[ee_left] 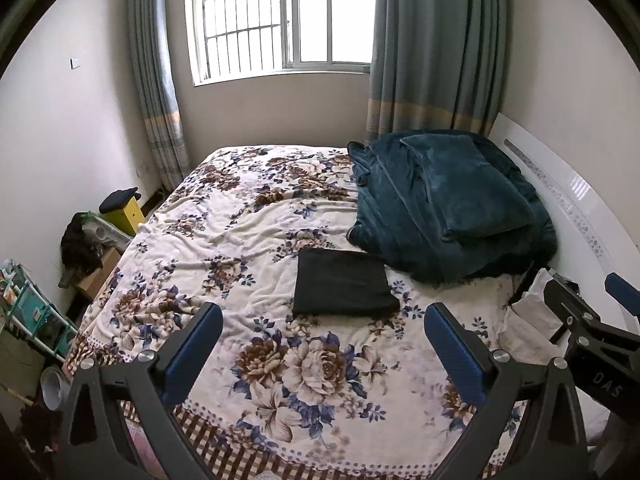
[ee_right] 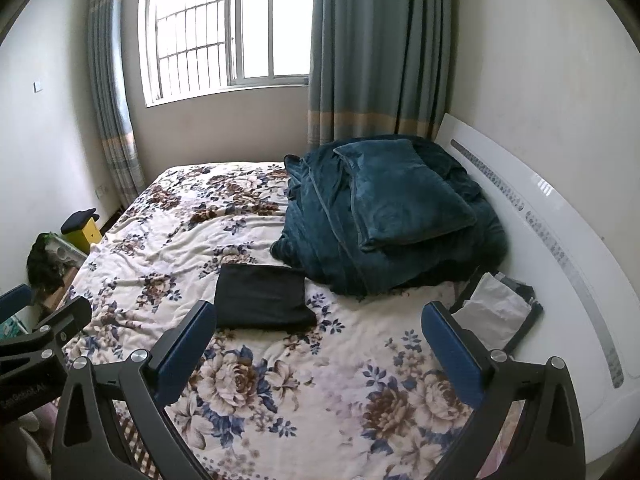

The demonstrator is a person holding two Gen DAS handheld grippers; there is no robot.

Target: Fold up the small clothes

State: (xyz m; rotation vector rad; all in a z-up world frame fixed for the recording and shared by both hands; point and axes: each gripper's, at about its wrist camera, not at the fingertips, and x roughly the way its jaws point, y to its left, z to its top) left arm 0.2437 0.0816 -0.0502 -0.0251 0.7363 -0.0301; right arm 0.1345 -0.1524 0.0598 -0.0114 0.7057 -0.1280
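Note:
A black garment lies folded into a flat rectangle on the floral bedspread; it also shows in the right wrist view. My left gripper is open and empty, held above the bed's near part, short of the garment. My right gripper is open and empty too, to the right of the garment and nearer than it. A stack of folded light and dark clothes lies by the headboard at the right; it also shows in the left wrist view.
A heap of teal blankets fills the bed's back right. The white headboard runs along the right. Boxes, a yellow stool and clutter stand on the floor at the left. Window and curtains are at the back.

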